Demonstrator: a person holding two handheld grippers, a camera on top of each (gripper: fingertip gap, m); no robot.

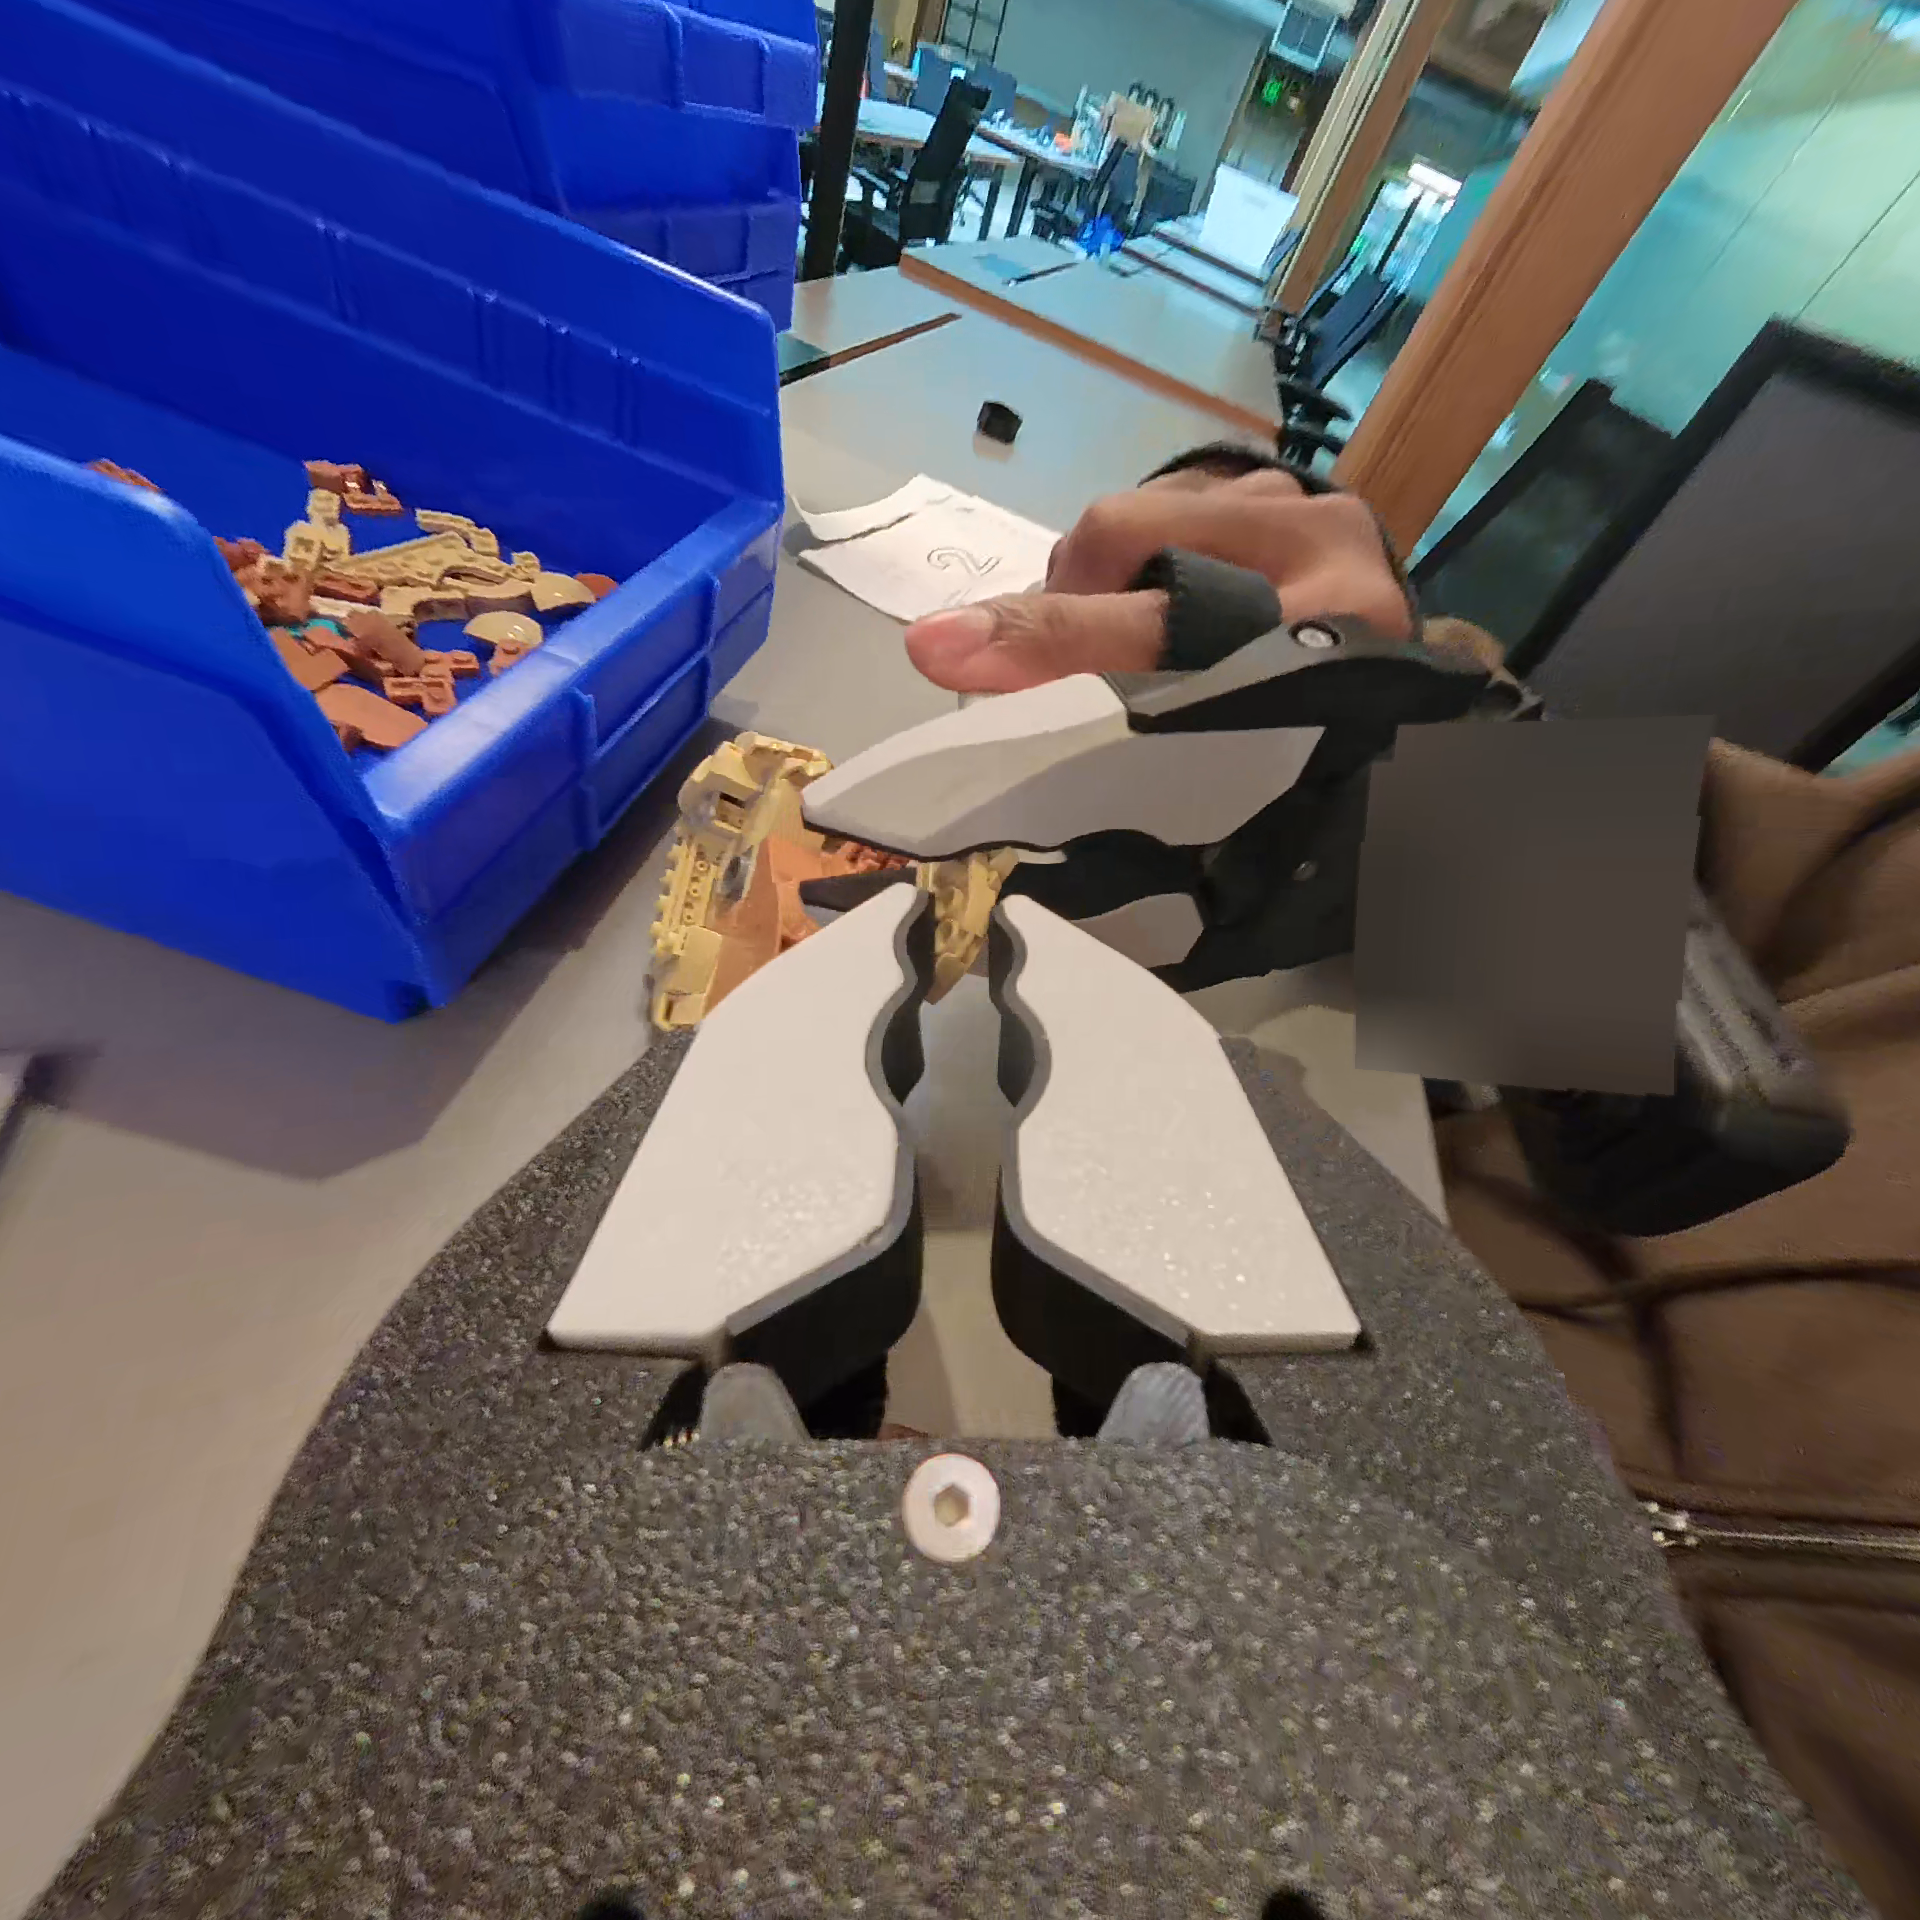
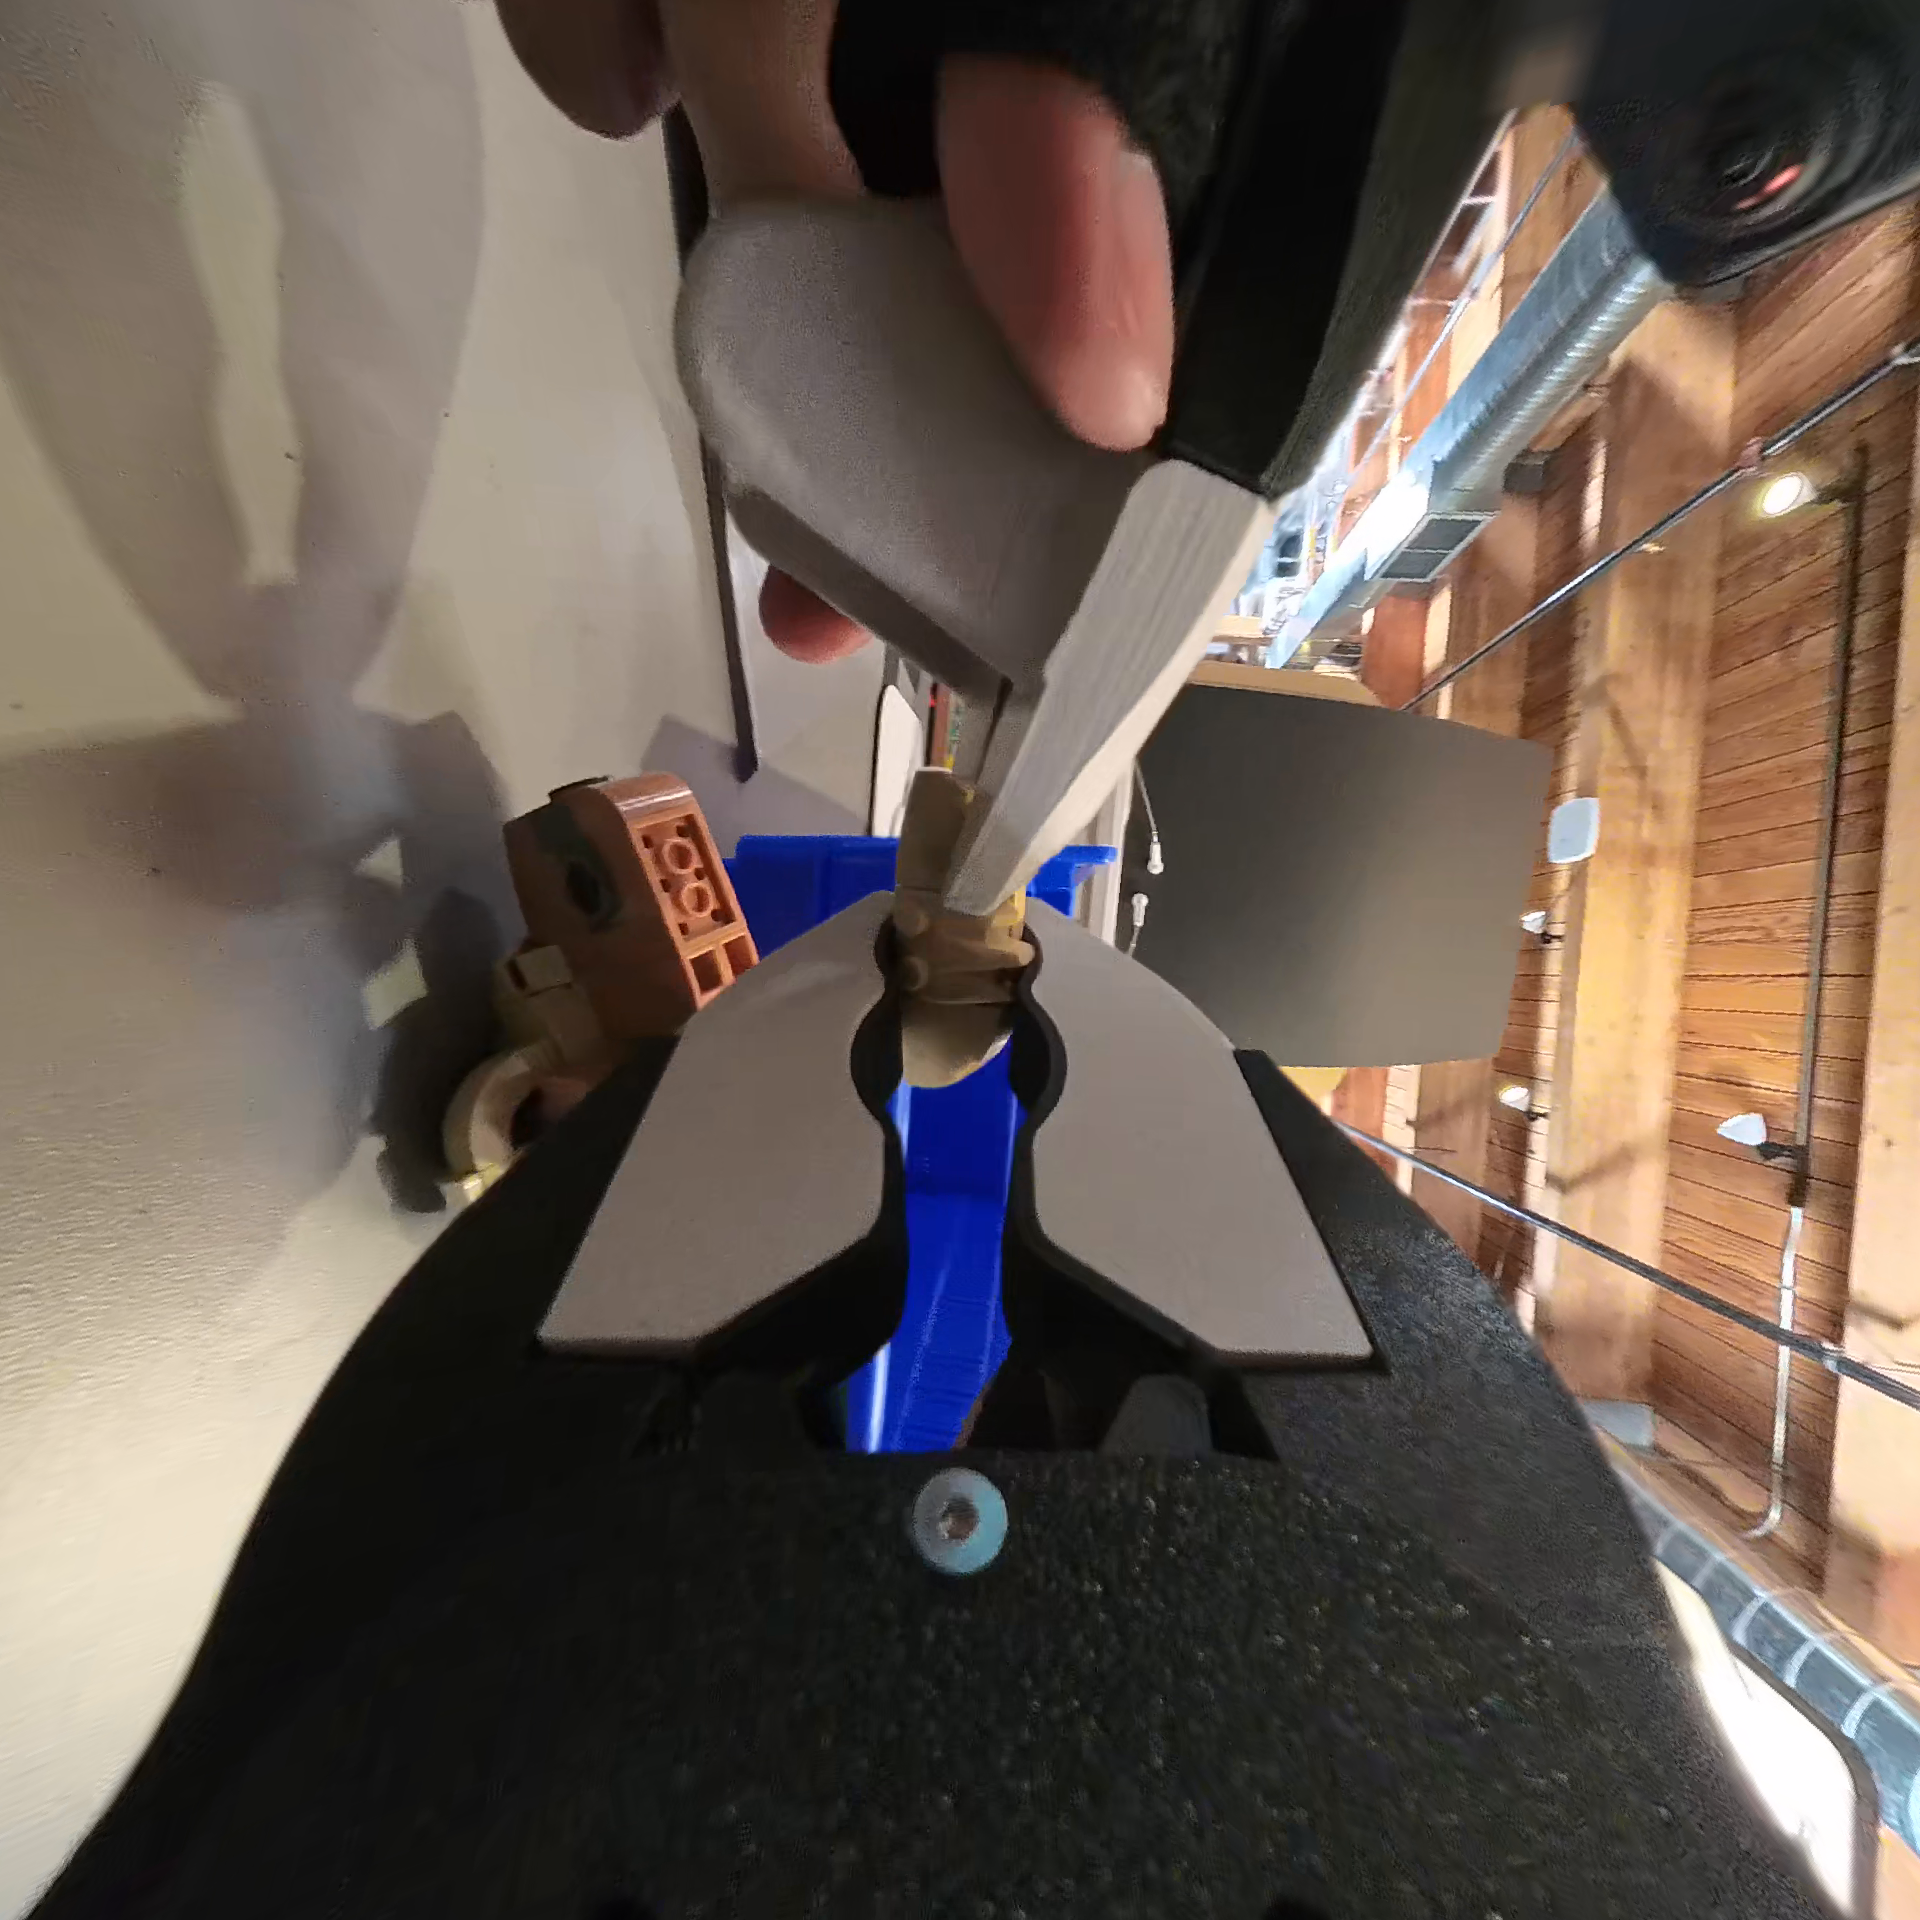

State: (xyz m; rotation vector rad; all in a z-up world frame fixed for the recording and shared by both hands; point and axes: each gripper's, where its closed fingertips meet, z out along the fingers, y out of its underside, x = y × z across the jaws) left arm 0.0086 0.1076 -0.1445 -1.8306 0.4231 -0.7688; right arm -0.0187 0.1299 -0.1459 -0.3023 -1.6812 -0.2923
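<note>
Left gripper (image 1: 958,940) pinches a tan brick piece (image 1: 961,935) of the tan-and-brown model (image 1: 717,883); right gripper (image 1: 831,831) clamps it too, blue bin (image 1: 582,727) alongside.

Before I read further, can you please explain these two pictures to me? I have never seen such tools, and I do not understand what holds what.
There is no robot here. A person holds two hand tools, each with two grey fingers and its own camera looking along them. One picture comes from the left gripper, the other from the right gripper; the right one is turned, so the room looks sideways.

Both grippers are closed on the same tan part of a tan and brown brick model, which sits just above the grey table. In the left picture, the right gripper reaches in from the right, with the person's hand on it.

Beside the model stands a blue bin with loose bricks. Behind lies a sheet of paper.
</note>
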